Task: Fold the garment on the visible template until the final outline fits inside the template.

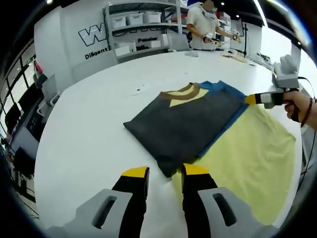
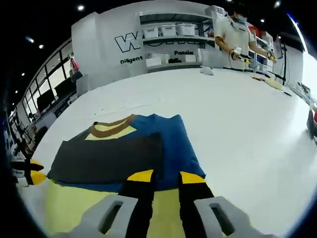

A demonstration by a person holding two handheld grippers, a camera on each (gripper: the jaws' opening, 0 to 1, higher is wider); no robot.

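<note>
A folded garment (image 1: 190,124), dark grey with a blue layer under it and a brown collar, lies on a pale yellow template (image 1: 247,158) on the white table (image 1: 89,144). My left gripper (image 1: 165,172) stands open at the garment's near corner, which lies between its yellow-tipped jaws. A hand holds my right gripper (image 1: 251,99) at the garment's blue right edge. In the right gripper view my right gripper (image 2: 166,177) is open over the blue edge of the garment (image 2: 124,153), with the template (image 2: 64,208) below it. My left gripper (image 2: 33,171) shows at the far left.
A person (image 1: 203,25) stands working at the table's far end with small items (image 1: 233,57) nearby. Shelves with white bins (image 1: 136,20) line the back wall. Chairs and desks (image 1: 29,104) stand beyond the table's left edge.
</note>
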